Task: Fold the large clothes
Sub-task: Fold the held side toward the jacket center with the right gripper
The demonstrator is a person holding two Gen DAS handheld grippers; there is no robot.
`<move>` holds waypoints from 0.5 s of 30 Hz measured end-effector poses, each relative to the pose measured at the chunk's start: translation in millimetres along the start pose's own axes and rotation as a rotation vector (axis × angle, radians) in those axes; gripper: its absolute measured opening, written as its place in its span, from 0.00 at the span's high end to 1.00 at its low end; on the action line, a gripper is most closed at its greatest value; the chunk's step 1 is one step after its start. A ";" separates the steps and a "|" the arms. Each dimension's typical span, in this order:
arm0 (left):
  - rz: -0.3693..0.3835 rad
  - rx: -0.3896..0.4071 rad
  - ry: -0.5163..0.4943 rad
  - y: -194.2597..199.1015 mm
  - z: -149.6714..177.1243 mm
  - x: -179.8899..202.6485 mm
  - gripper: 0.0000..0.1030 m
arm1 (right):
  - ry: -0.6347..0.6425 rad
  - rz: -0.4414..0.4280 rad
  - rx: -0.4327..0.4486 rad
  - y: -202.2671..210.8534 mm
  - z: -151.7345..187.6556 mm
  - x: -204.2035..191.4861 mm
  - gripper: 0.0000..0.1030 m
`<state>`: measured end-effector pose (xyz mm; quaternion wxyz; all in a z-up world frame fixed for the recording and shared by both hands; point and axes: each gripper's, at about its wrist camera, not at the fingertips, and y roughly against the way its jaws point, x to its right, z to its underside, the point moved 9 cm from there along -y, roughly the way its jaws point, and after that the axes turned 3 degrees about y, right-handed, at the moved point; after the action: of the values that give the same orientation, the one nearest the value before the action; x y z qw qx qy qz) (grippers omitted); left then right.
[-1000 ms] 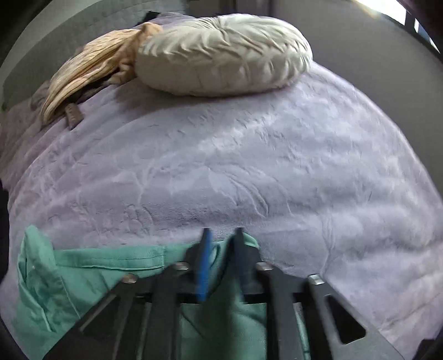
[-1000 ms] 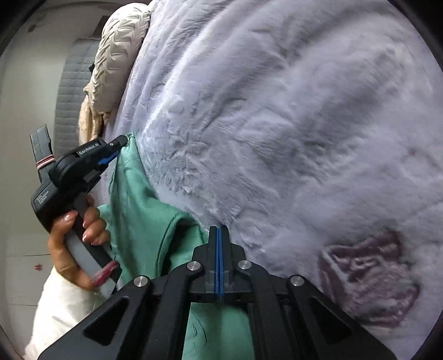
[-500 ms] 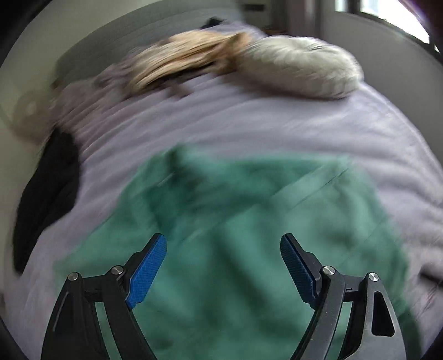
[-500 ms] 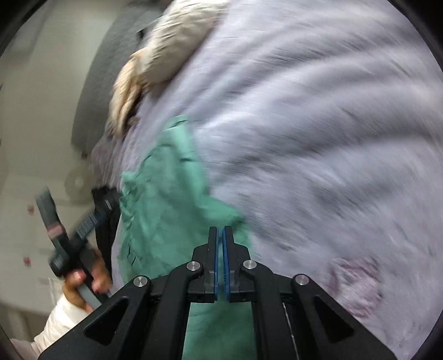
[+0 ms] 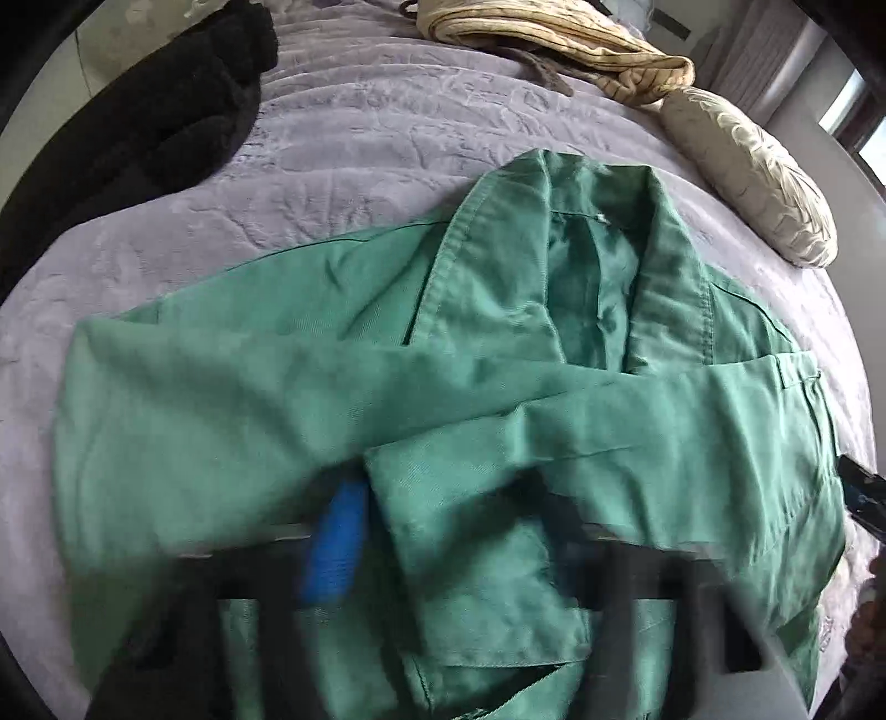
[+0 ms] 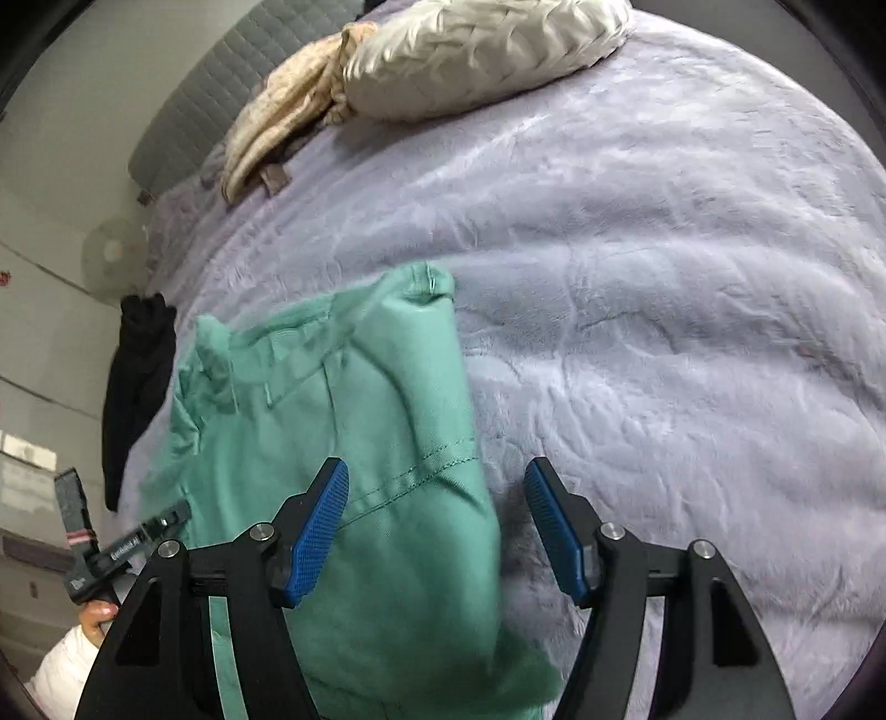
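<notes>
A green jacket (image 5: 277,399) lies spread on a lilac bedspread (image 5: 360,138), collar away from me, one sleeve folded across its front. My left gripper (image 5: 448,537) hangs low over the jacket's near part, blurred by motion. Its jaws are closing with a fold of the sleeve between them; only one blue pad (image 5: 332,543) shows clearly. In the right wrist view my right gripper (image 6: 437,531) is opening over the edge of the green jacket (image 6: 343,421); the cloth lies below its pads, untouched. A hand holds the left gripper (image 6: 127,548) at the lower left.
A black garment (image 5: 138,111) lies at the bed's left edge. A cream pillow (image 6: 476,50) and a beige striped cloth (image 6: 277,116) lie by the grey headboard (image 6: 183,111). The lilac bedspread (image 6: 664,277) stretches bare to the right of the jacket.
The left gripper let go of the jacket's hem, swung across over the jacket, opened wide and has narrowed again. The right gripper, shut on green cloth before, now stands open and has rolled.
</notes>
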<state>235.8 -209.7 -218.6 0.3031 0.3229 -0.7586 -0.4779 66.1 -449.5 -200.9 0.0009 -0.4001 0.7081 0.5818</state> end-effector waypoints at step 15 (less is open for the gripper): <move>-0.161 0.112 -0.062 20.9 -17.3 -22.8 0.19 | -0.051 -0.010 -0.011 -13.6 9.6 12.4 0.85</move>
<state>258.7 -194.1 -196.6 0.2216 0.3843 -0.7649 -0.4671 61.0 -448.6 -221.1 0.0194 -0.3886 0.7027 0.5956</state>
